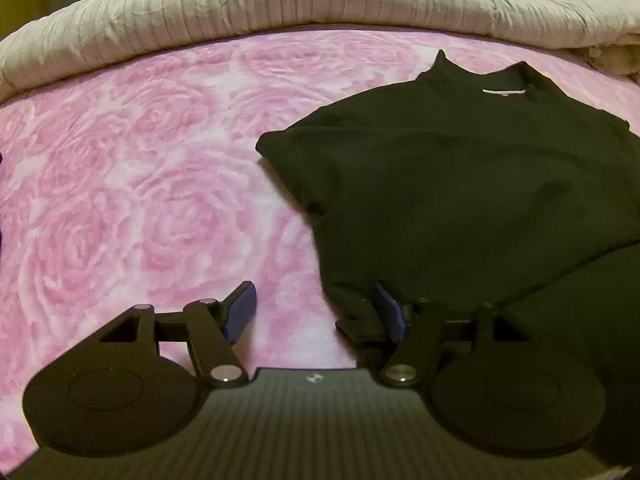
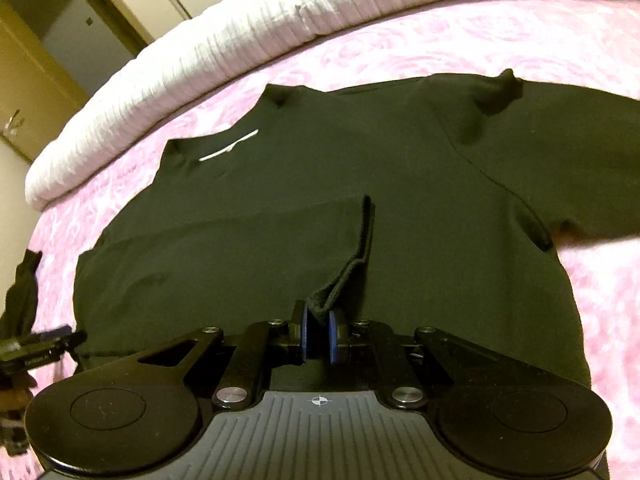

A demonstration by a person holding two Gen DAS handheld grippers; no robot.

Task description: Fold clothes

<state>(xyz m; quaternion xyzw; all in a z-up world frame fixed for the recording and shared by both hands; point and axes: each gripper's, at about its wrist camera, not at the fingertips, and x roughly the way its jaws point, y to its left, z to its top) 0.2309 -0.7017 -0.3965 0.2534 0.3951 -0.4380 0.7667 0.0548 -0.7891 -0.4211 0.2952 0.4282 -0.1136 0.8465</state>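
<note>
Black T-shirt [image 2: 304, 208] spread on a pink rose-patterned bedspread [image 1: 132, 184], collar with its white neck label [image 2: 229, 145] toward a folded pale ribbed quilt [image 1: 280, 0] lying along the far side of the bed. Left side of the shirt already folded in over the body, sleeve hem forming a raised ridge down the middle of the chest. Right sleeve lying out flat to the right in the right wrist view.

Right gripper [image 2: 318, 334] clenched on the near end of that ridge, a pinch of black cloth pressed between the two blue pads [image 2: 304, 332]. Left gripper [image 1: 316, 312] released, jaws standing wide apart: left blue pad over bare bedspread, right blue pad at the lower left edge of the shirt, a bit of black hem lying just beside it, nothing pinched. Same gripper visible blurred at the far left edge of the right wrist view, beside the shirt's lower corner.

Cream wardrobe doors [image 2: 36, 92] beyond the bed, upper left in the right wrist view
</note>
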